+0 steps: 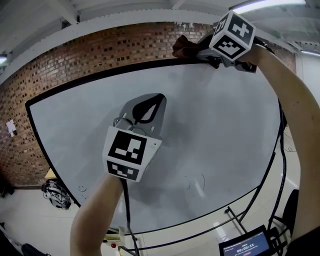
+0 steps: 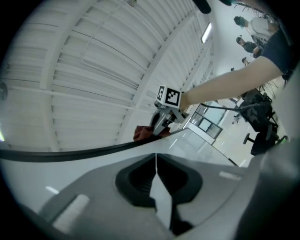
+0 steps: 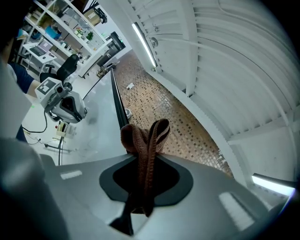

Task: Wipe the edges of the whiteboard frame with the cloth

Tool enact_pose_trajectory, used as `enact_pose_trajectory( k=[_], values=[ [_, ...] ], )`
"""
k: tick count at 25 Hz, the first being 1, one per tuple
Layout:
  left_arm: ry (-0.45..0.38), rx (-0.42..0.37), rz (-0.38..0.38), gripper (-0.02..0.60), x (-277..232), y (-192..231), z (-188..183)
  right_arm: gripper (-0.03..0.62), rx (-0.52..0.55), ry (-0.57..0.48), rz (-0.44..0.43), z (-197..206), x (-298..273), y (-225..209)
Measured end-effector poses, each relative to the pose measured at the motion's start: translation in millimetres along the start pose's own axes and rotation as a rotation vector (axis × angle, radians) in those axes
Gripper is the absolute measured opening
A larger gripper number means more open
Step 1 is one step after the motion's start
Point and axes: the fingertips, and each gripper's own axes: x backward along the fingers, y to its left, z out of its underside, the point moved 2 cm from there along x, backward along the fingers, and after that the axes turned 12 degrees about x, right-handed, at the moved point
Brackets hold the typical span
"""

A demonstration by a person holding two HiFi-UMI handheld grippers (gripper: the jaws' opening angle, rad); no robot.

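Left tongs [image 1: 148, 109]: pressed together, empty, tips close to whiteboard [image 1: 215, 130] face, contact unclear; probably steadying board. Right tongs [image 1: 200, 52]: raised to top edge, clamped on folded brown cloth [image 1: 182, 47]; wad juts past tips so fabric, not tongs, rides black frame [image 1: 100, 75]. Brick wall [image 1: 75, 55] behind.

Illumination is bright and even, supplied by ceiling tube lights [image 1: 270, 4]. All 3 views show strong fisheye curvature; the 2 gripper views have dark vignetted corners. The whiteboard [image 2: 28, 173] carries faint light streaks. The nearest foreground is soft.
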Motion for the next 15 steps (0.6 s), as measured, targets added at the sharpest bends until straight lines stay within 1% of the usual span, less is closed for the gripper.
enact_pose_trajectory(
  k=[6,11,15],
  values=[
    [-0.005,0.013,-0.011,0.008,-35.6,-27.1,-4.4,0.058,0.018,-0.007,-0.019,35.6,16.3,-6.8],
    [-0.004,0.014,-0.01,0.008,-72.9,-57.7,-10.6,0.058,0.025,-0.027,-0.031,69.0,30.7,-22.2],
    [-0.001,0.016,-0.025,0.008,-96.1,-78.0,-12.2,0.058,0.044,-0.029,-0.037,93.4,42.6,-31.6]
  ],
)
